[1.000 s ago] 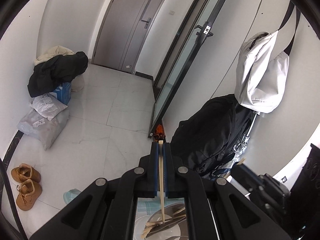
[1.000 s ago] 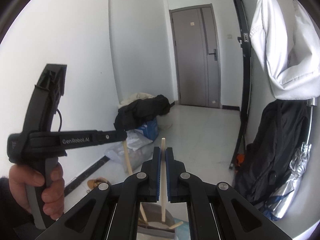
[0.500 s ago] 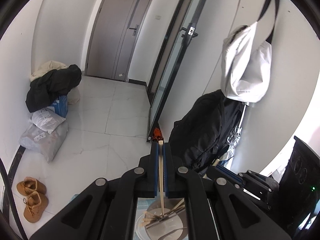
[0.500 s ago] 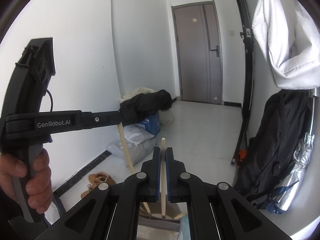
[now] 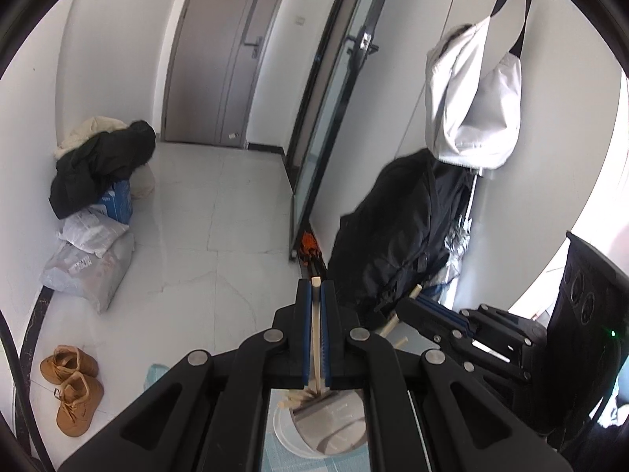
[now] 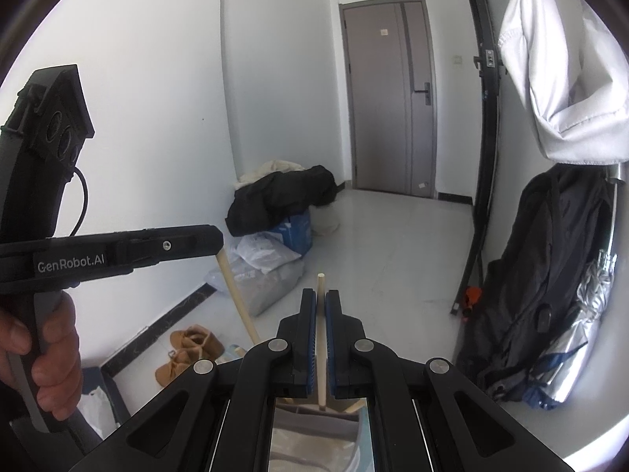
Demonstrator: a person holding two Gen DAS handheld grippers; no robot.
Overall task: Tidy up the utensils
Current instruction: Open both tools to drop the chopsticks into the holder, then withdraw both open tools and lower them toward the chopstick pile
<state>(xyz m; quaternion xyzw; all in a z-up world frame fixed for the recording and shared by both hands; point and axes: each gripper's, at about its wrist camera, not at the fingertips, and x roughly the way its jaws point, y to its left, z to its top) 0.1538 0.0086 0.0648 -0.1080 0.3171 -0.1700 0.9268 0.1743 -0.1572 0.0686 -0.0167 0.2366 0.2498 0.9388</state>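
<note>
My left gripper (image 5: pixel 315 289) is shut on a pale wooden chopstick (image 5: pixel 314 322) that runs up between its blue pads. Below it, several more wooden sticks (image 5: pixel 293 397) lean in a grey holder (image 5: pixel 326 413) that stands in a white bowl (image 5: pixel 283 428). In the right wrist view my right gripper (image 6: pixel 320 297) is shut on a second chopstick (image 6: pixel 321 287), upright over the grey holder (image 6: pixel 310 428). A hand holds the left gripper (image 6: pixel 214 240) at the left there, its chopstick (image 6: pixel 236 295) slanting down. The right gripper (image 5: pixel 409 306) shows at the right of the left wrist view.
A hallway lies ahead with a grey door (image 6: pixel 389 94). Dark coats and bags (image 5: pixel 98 161) are piled by the left wall, with brown shoes (image 5: pixel 72 385) on the floor. A black backpack (image 5: pixel 397 236) and a hanging white bag (image 5: pixel 471 98) stand by the right wall. A glass door frame (image 5: pixel 314 126) stands in the middle.
The left wrist view has rolled and slid sideways, bringing the right gripper further into sight. In the right wrist view the left gripper has drifted left. Both stay shut on their chopsticks.
</note>
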